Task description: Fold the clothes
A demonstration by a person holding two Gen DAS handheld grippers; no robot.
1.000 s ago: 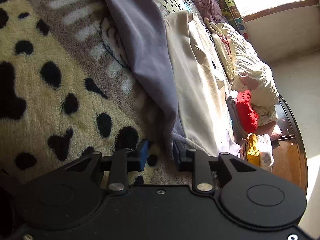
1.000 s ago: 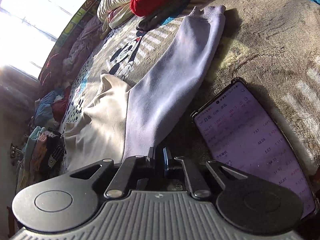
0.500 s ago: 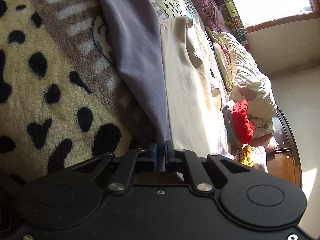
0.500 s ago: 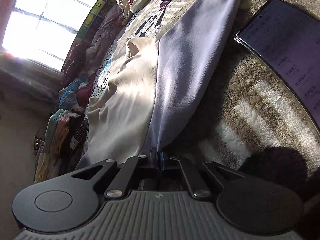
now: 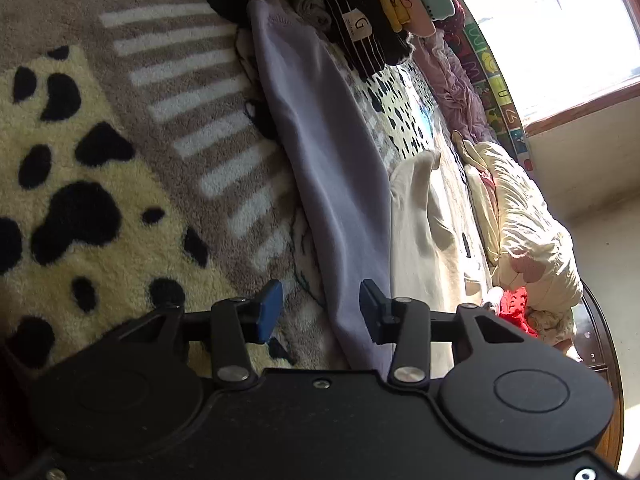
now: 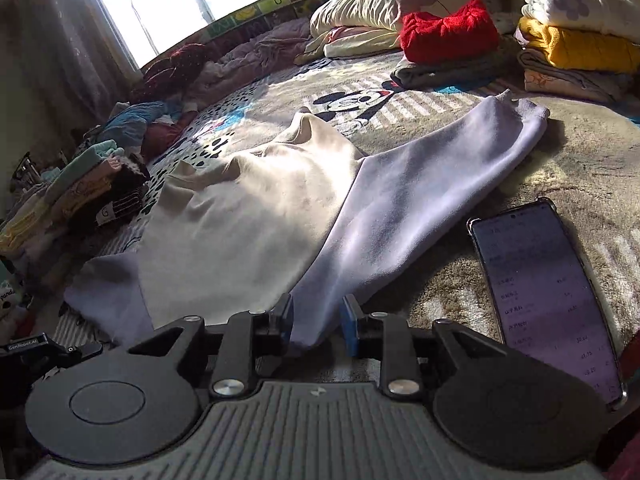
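Your left hand-held gripper [image 5: 320, 310] and right hand-held gripper [image 6: 316, 322] have just been opening, both part-open around the lavender sleeve [image 5: 332, 184], unclamped

Our left gripper [image 5: 320, 310] sits at the bottom middle of the left wrist view, pointing downward at a slant. Its jaws have just been opening, and its blue pads [image 5: 269, 310] now stand clearly apart, pressing on nothing. Our right gripper [image 6: 318, 322] fills the bottom middle of the right wrist view, also tilted downward. Its jaws have just been opening too, to a narrower gap, with the pads [image 6: 351, 326] gripping nothing.
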